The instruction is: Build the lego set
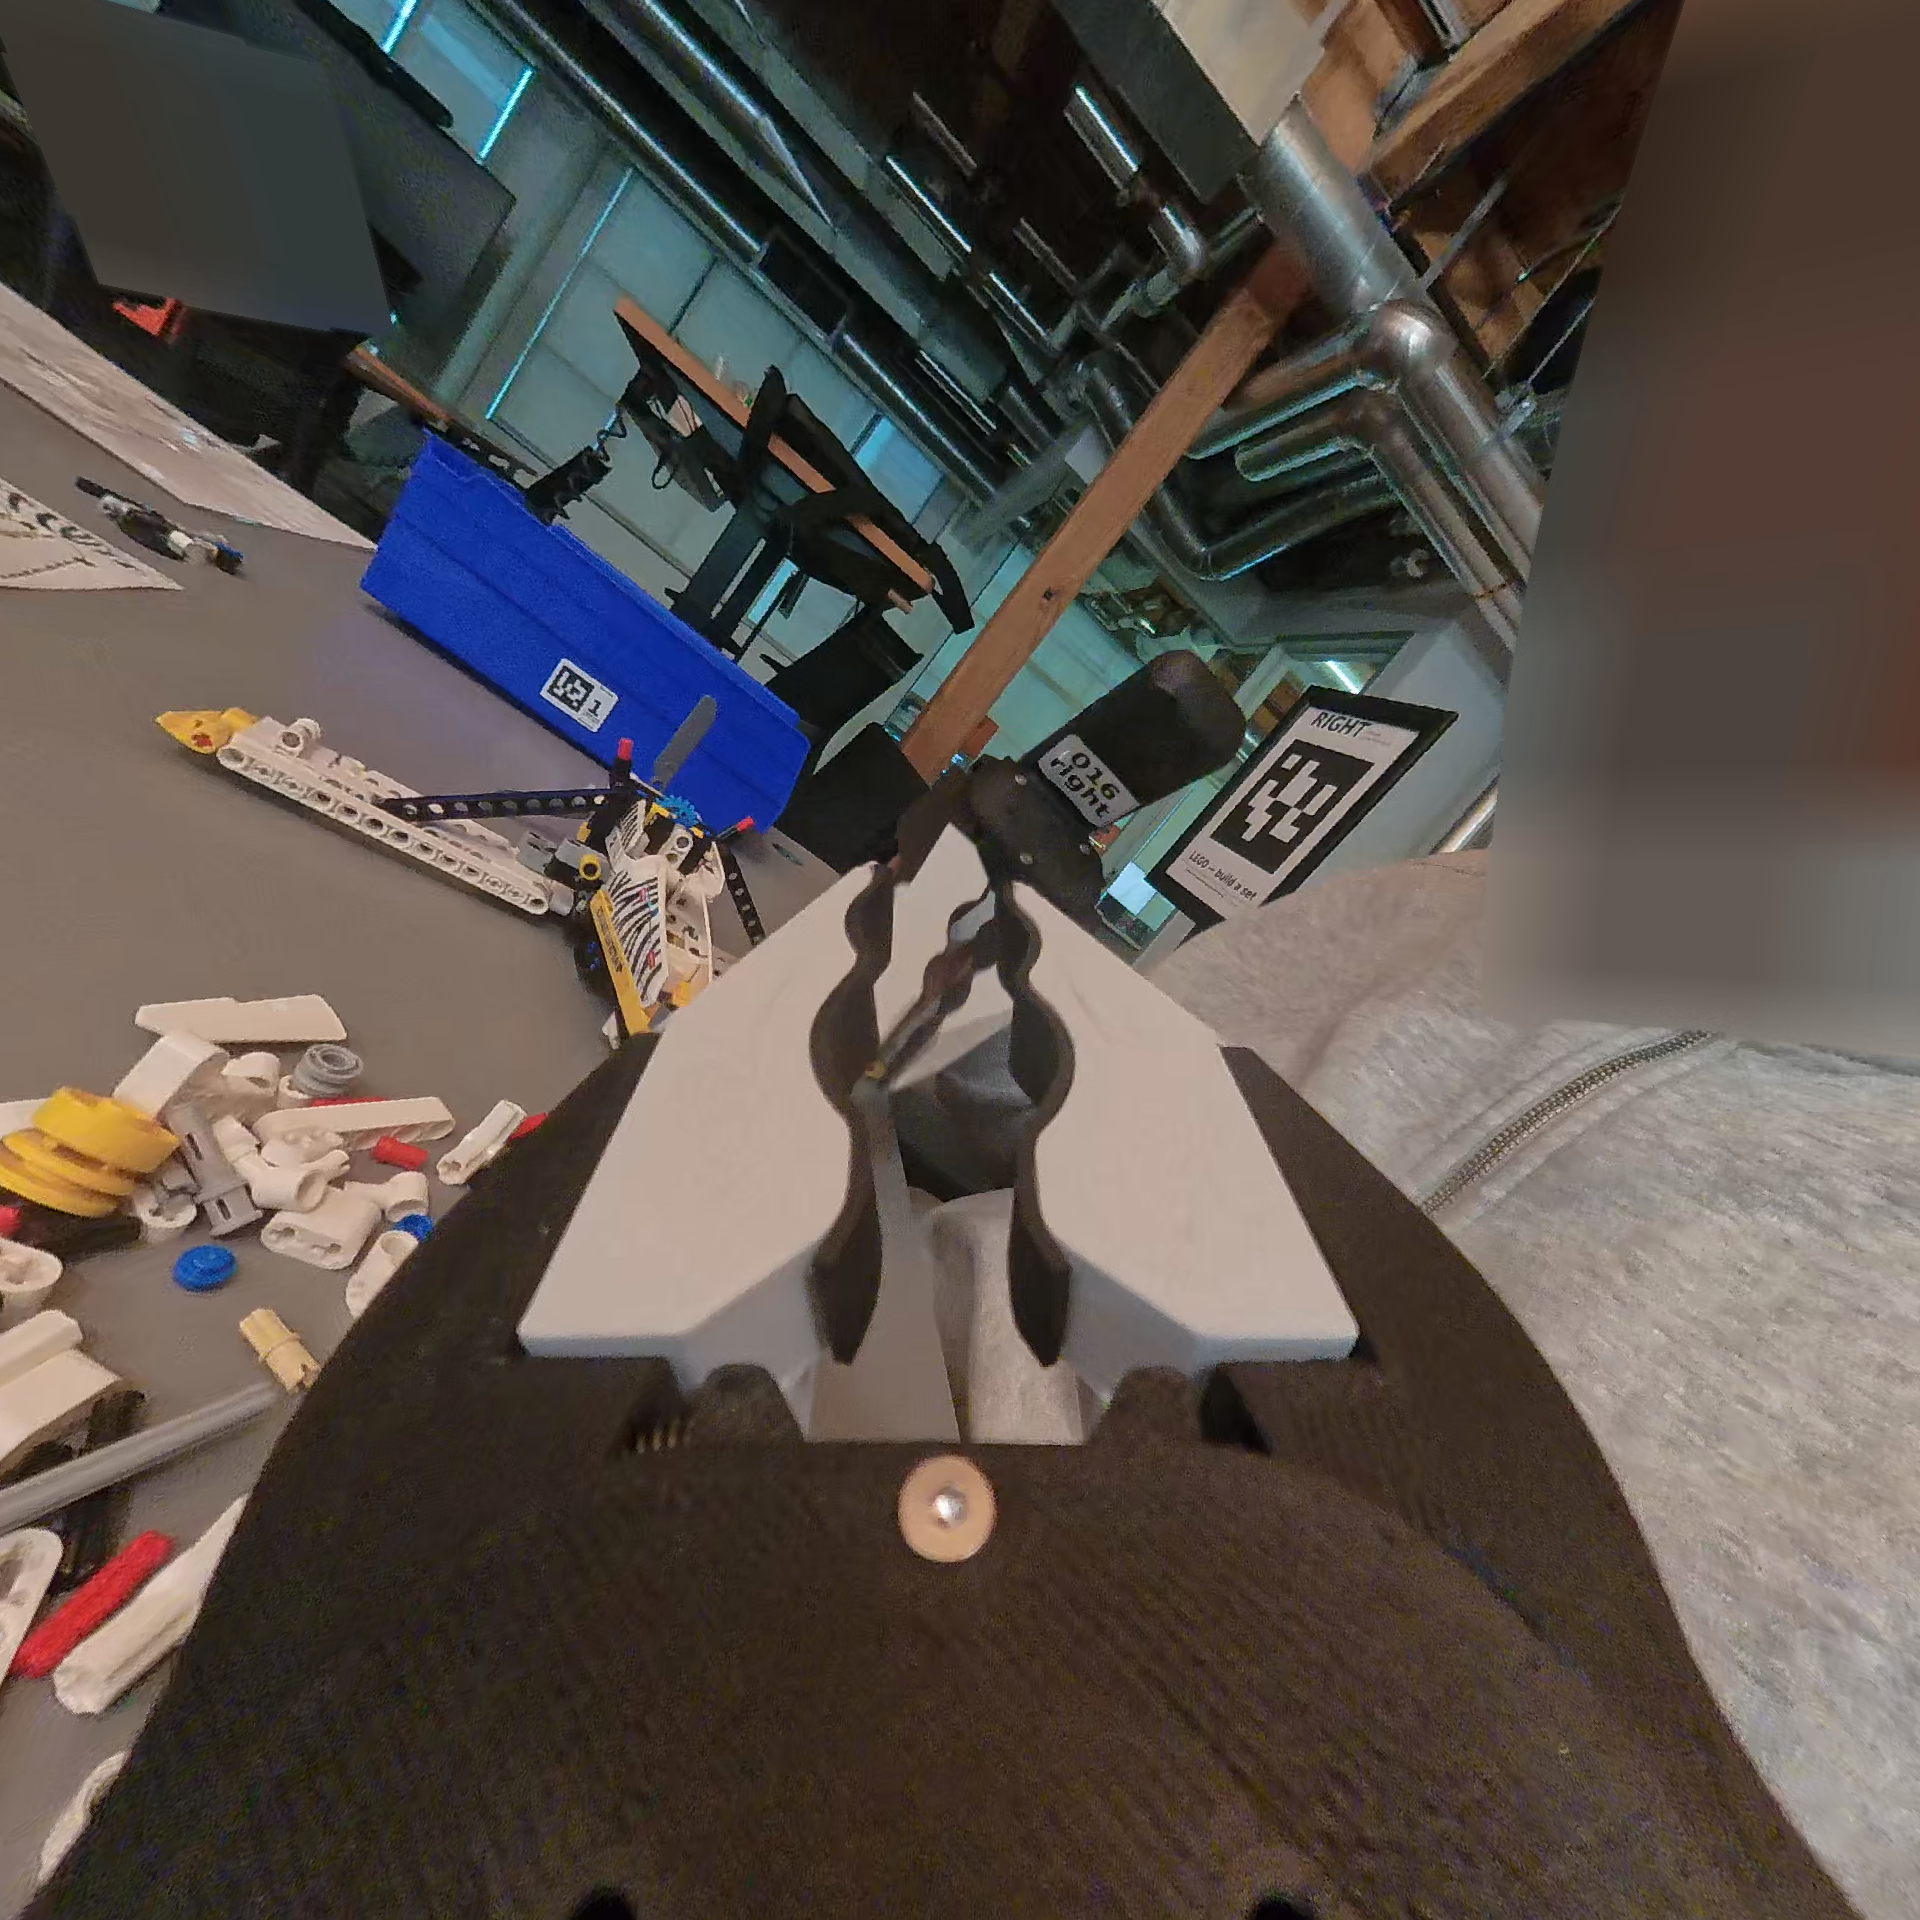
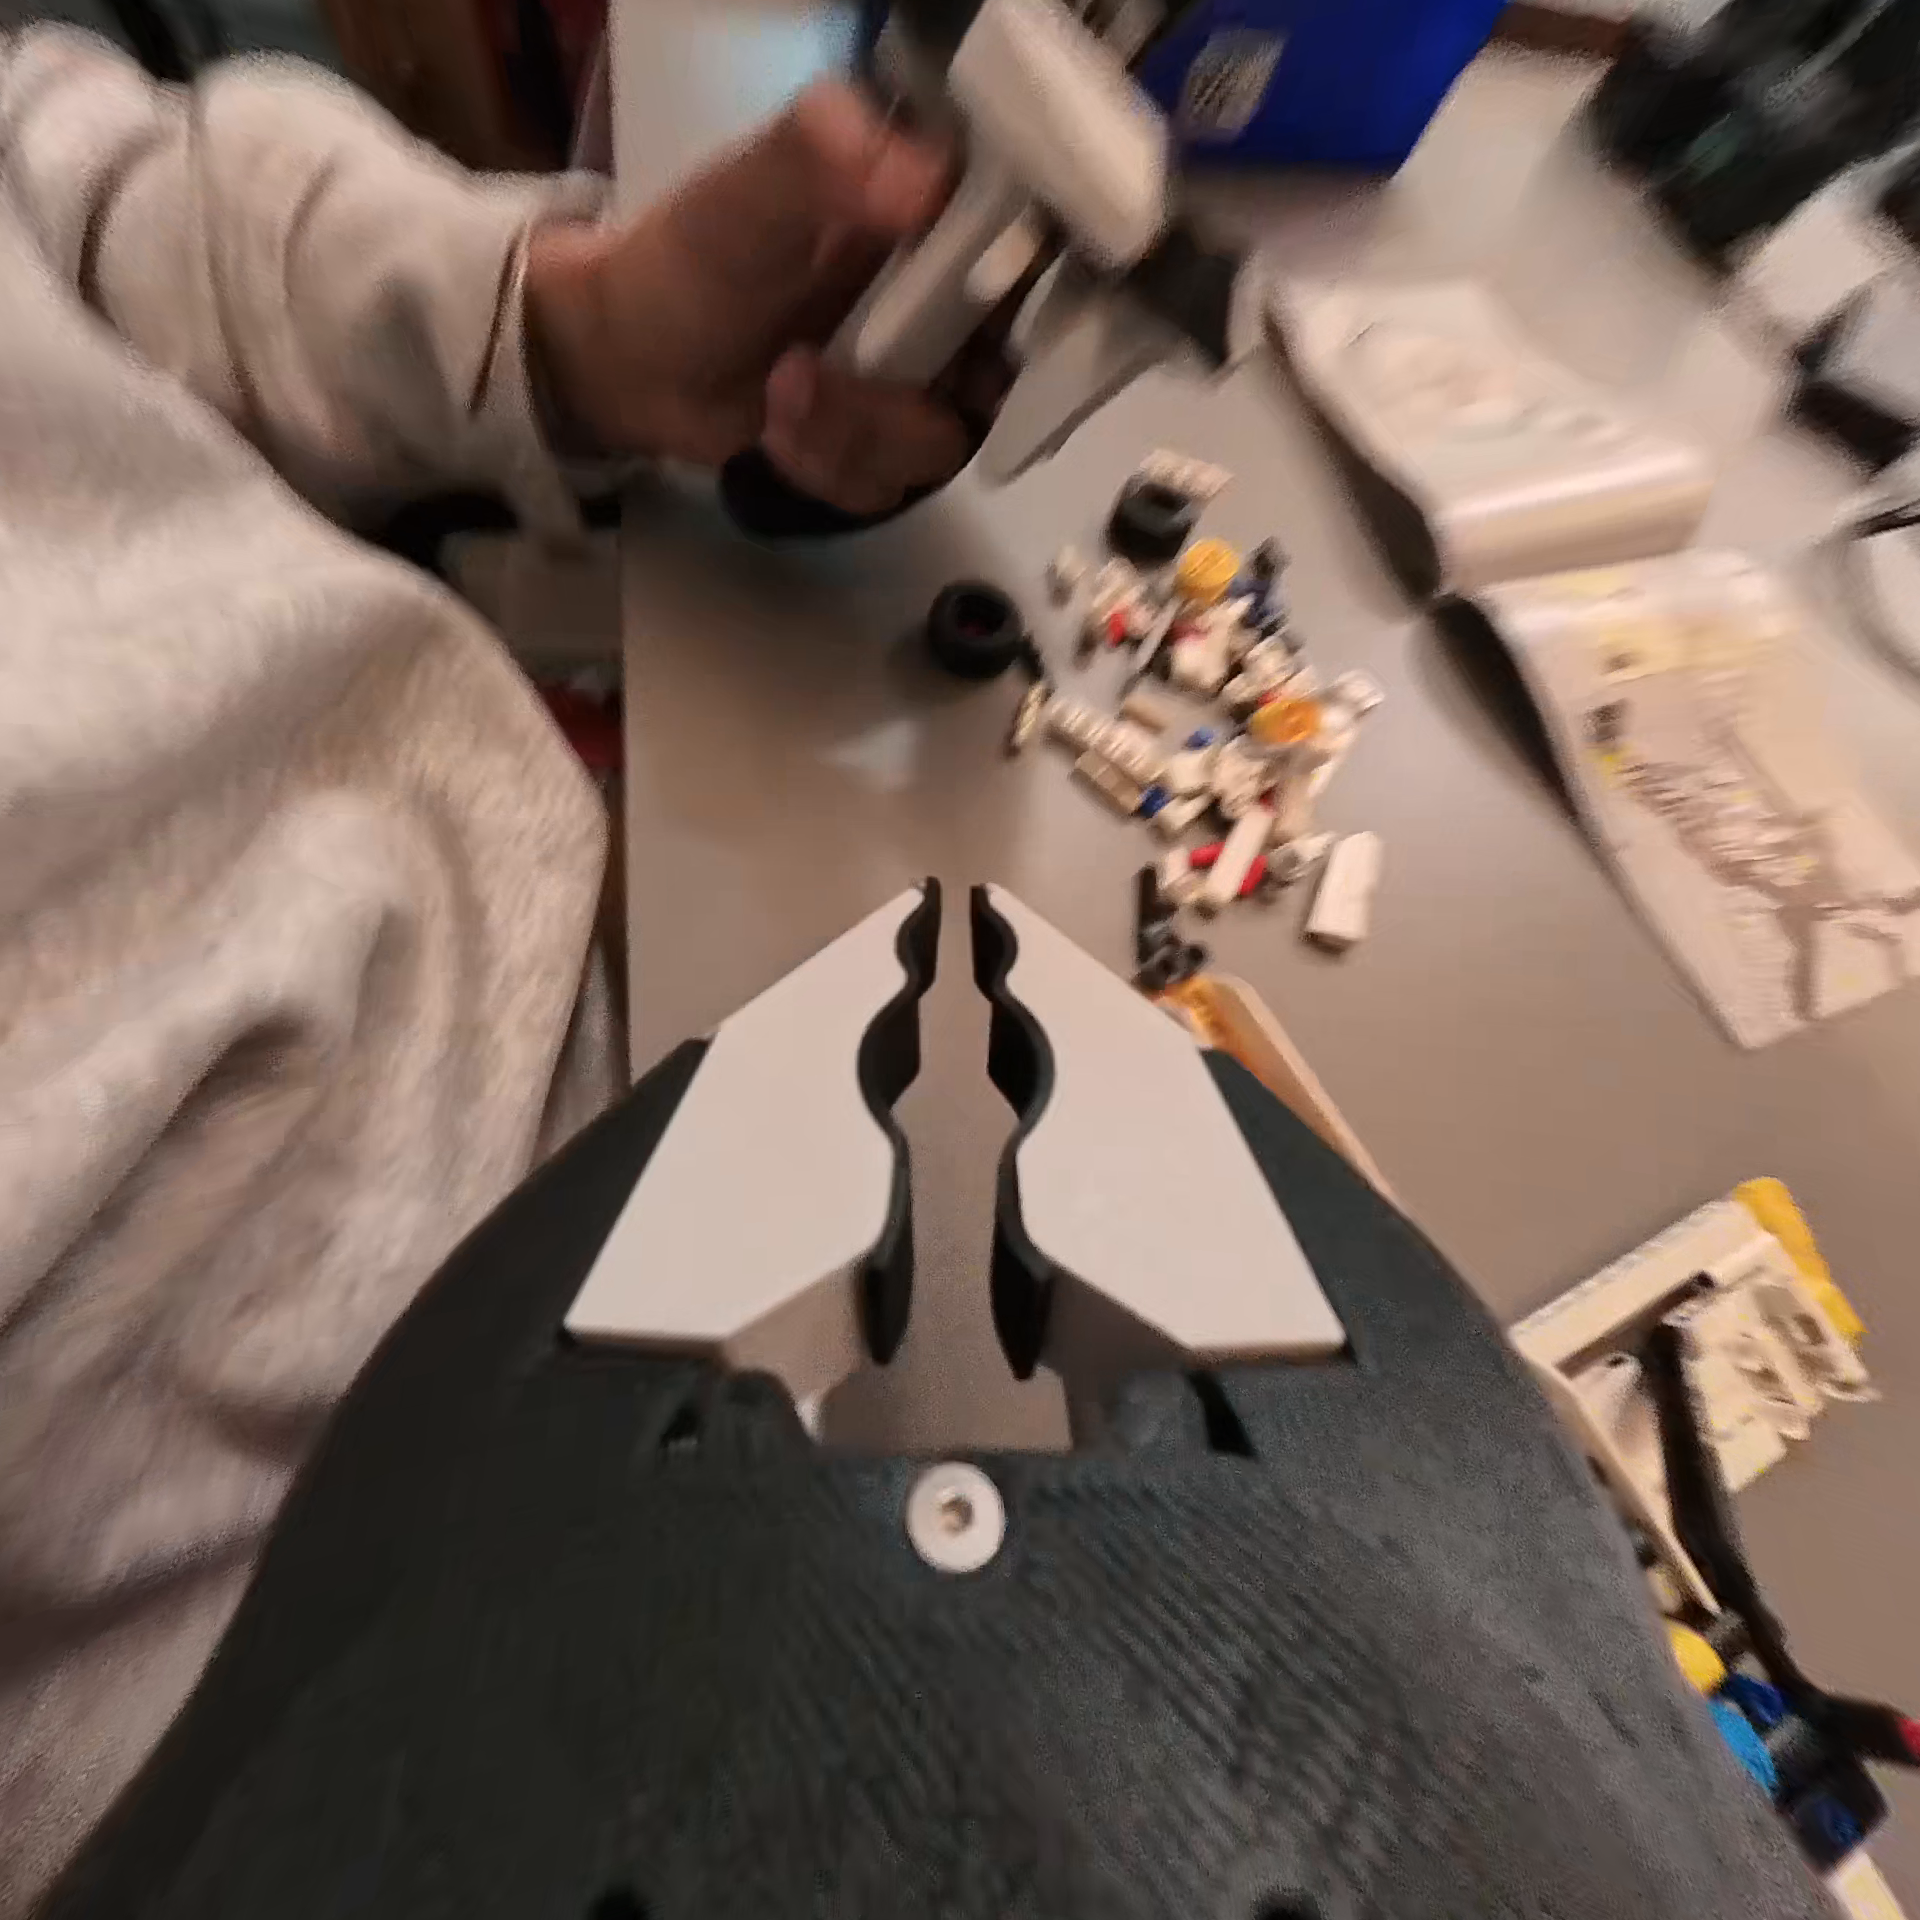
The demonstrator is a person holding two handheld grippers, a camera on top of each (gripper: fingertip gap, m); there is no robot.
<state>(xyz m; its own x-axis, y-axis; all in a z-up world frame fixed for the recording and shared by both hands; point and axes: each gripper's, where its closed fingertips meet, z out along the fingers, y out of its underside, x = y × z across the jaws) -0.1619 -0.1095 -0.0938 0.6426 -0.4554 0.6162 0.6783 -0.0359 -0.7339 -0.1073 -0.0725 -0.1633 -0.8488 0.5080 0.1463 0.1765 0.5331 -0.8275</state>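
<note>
My left gripper [image 1: 940, 883] is raised off the table and points at a person's grey sweater [image 1: 1558, 1247]. Its jaws stand apart. A thin dark rod [image 1: 930, 997] shows in the gap, and I cannot tell if it is gripped. The right gripper's black body [image 1: 1039, 821] hangs just beyond the tips. A partly built white, yellow and black model [image 1: 644, 883] lies on the grey table [image 1: 260, 644], and it also shows in the right wrist view [image 2: 1704, 1340]. My right gripper [image 2: 953, 894] is empty above the table [image 2: 748, 935], its jaws slightly apart. This view is blurred.
Loose Lego pieces [image 1: 260, 1153] lie in a pile at the left, which the right wrist view [image 2: 1216, 727] also shows. Two black tyres [image 2: 977, 629] sit beside it. A blue bin [image 1: 582, 623] stands behind the model. Instruction sheets [image 2: 1714, 790] lie at the right. A hand [image 2: 727, 312] holds the left gripper. Across from one pair of fingers to the other is roughly 10 centimetres.
</note>
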